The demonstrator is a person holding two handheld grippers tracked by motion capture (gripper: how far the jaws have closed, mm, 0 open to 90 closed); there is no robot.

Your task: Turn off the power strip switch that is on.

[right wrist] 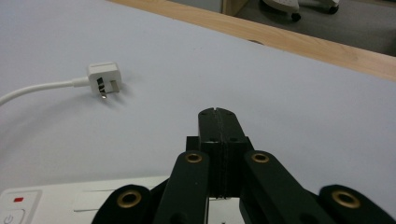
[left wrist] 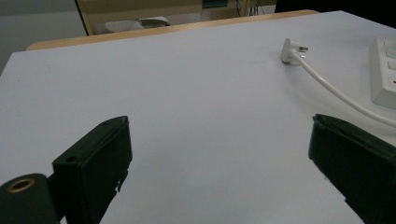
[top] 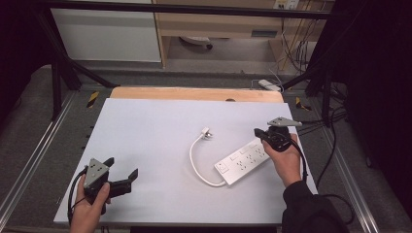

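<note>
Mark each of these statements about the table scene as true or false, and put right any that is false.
1. The left gripper has its jaws wide apart, with nothing between them. True.
2. The right gripper has its jaws open. False: they are pressed together, and nothing shows between them.
3. The white plug is pushed into one of the sockets of the power strip. False: it lies loose on the white table top, apart from the strip, at the far end of its curved white cable.
4. The right gripper is over the far end of the power strip. True.
5. The left gripper holds the cable. False: it is near the table's front left corner, away from the cable.
</note>
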